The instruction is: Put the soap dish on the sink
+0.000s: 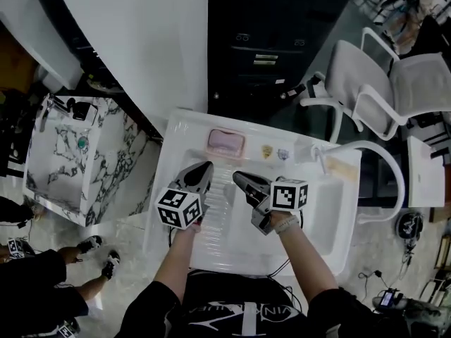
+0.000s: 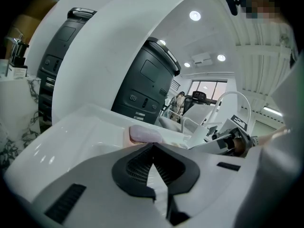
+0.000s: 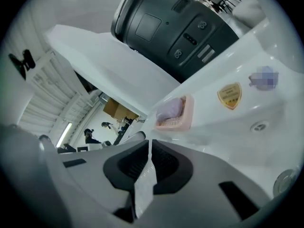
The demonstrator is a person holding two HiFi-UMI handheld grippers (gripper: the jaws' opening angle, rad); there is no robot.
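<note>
A pink soap dish with a pale soap bar in it rests on the back ledge of the white sink. Both grippers hover over the basin in front of it, apart from it. My left gripper is shut with nothing in it, and the right gripper is also shut and empty. In the left gripper view the soap dish lies just beyond the closed tips of the left gripper. In the right gripper view the soap dish sits above the closed right gripper, on the sink's ledge.
A curved white faucet arches over the sink's right side. Two stickers mark the back ledge. Behind stand a dark cabinet and white chairs. A marble-topped stand is at left, a person's feet nearby.
</note>
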